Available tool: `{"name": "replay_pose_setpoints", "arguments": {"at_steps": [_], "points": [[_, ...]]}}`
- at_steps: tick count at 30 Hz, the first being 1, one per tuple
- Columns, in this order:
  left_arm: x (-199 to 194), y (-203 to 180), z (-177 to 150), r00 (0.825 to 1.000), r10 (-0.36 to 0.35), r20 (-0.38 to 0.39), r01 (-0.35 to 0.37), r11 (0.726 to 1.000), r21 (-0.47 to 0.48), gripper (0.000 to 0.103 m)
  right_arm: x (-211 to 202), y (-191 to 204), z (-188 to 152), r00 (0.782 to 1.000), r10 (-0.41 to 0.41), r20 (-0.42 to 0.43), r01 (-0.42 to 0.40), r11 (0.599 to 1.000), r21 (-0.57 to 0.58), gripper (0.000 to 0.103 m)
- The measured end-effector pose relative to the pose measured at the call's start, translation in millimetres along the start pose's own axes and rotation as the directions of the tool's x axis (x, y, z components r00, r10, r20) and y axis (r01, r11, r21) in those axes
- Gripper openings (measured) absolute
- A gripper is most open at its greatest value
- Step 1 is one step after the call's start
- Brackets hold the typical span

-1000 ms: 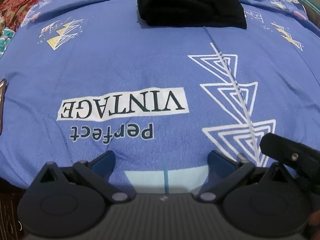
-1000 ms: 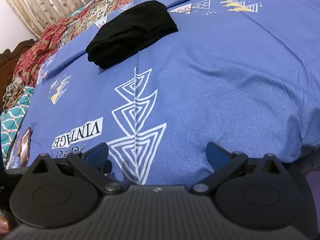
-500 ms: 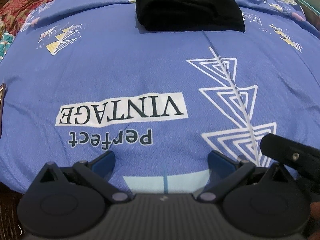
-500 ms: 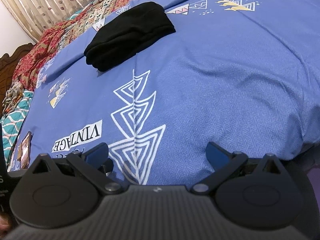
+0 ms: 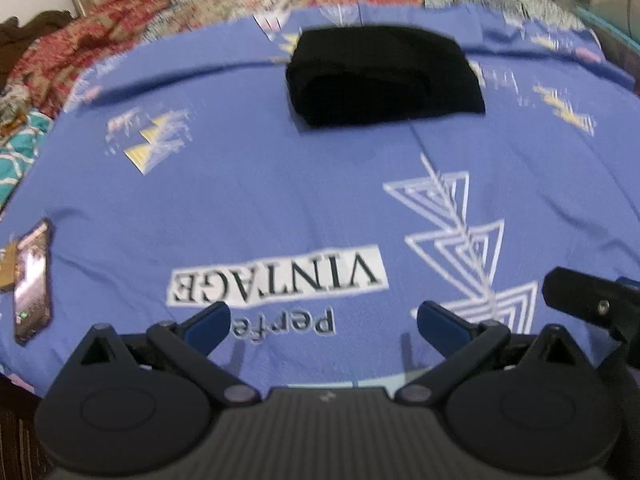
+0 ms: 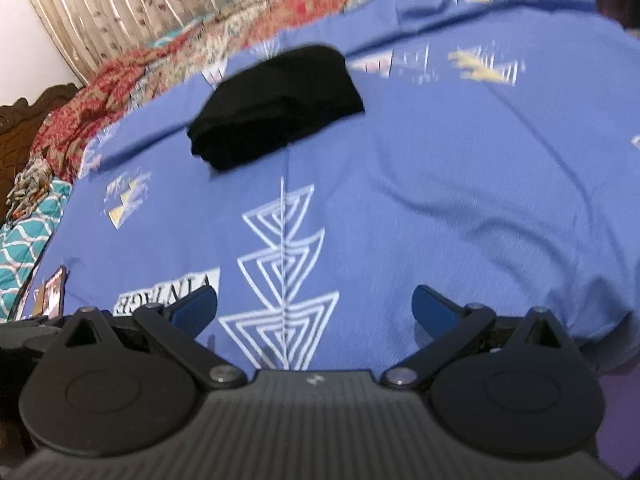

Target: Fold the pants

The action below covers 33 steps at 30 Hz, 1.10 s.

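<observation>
The black pants [image 5: 384, 76] lie folded in a compact stack on the blue printed bedsheet [image 5: 280, 200], far from both grippers. They also show in the right wrist view [image 6: 276, 104], upper middle. My left gripper [image 5: 324, 324] is open and empty, low over the near edge of the bed. My right gripper [image 6: 316, 310] is open and empty, also near the bed's front edge. Part of the right gripper [image 5: 592, 300] shows at the right edge of the left wrist view.
A phone [image 5: 32, 280] lies on the sheet at the near left, also in the right wrist view [image 6: 54, 292]. Red patterned bedding [image 6: 120, 92] and a teal cloth [image 6: 28, 256] lie at the far left. A curtain [image 6: 160, 0] hangs behind.
Both grippers have pulled back and tilted up, so the folded pants sit lower in each view and farther away. The phone has come into view. Both stay open.
</observation>
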<state>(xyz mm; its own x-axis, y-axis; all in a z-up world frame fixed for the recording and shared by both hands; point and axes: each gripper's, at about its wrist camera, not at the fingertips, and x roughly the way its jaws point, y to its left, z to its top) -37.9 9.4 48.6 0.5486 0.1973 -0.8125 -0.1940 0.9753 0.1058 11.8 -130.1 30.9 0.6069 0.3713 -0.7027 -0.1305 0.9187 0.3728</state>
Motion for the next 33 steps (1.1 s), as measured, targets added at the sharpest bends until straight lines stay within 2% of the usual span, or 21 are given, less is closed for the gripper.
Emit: {"name": "replay_pose_setpoints", "arguments": {"at_steps": [6,12,23,27,30,33], "points": [[-26.2,-1.4,8.2,0.997,0.046,0.069,-0.047,0.999,0.0,0.103,-23.9,3.1,6.1,0.996,0.008,0.093,-0.006,1.0,-0.024,0.103],[-42.9,1.7,11.7,0.983,0.083,0.163,-0.082,0.997,-0.013,0.103,-34.2,2.8,8.3,0.989,0.004,0.146,0.0,1.0,-0.027,0.103],[-41.4,5.5,7.9,0.989,0.08,0.128,-0.08,0.997,-0.008,0.103,-29.8,3.4,3.5,0.995,0.015,0.103,-0.015,1.0,-0.002,0.103],[-36.9,0.7,3.4,0.996,0.048,0.078,-0.049,0.999,0.009,0.103,-28.7,1.2,2.4,0.996,0.012,0.092,-0.013,1.0,0.005,0.103],[-28.5,-4.3,-0.6,0.999,0.037,-0.002,-0.037,0.999,0.032,0.103,-28.4,0.2,1.0,0.996,0.012,0.083,-0.013,1.0,0.014,0.103],[-25.0,-6.4,-6.7,0.999,0.042,-0.023,-0.041,0.998,0.037,0.103,-28.2,-0.8,0.3,0.997,0.012,0.078,-0.013,1.0,0.02,0.103]]}}
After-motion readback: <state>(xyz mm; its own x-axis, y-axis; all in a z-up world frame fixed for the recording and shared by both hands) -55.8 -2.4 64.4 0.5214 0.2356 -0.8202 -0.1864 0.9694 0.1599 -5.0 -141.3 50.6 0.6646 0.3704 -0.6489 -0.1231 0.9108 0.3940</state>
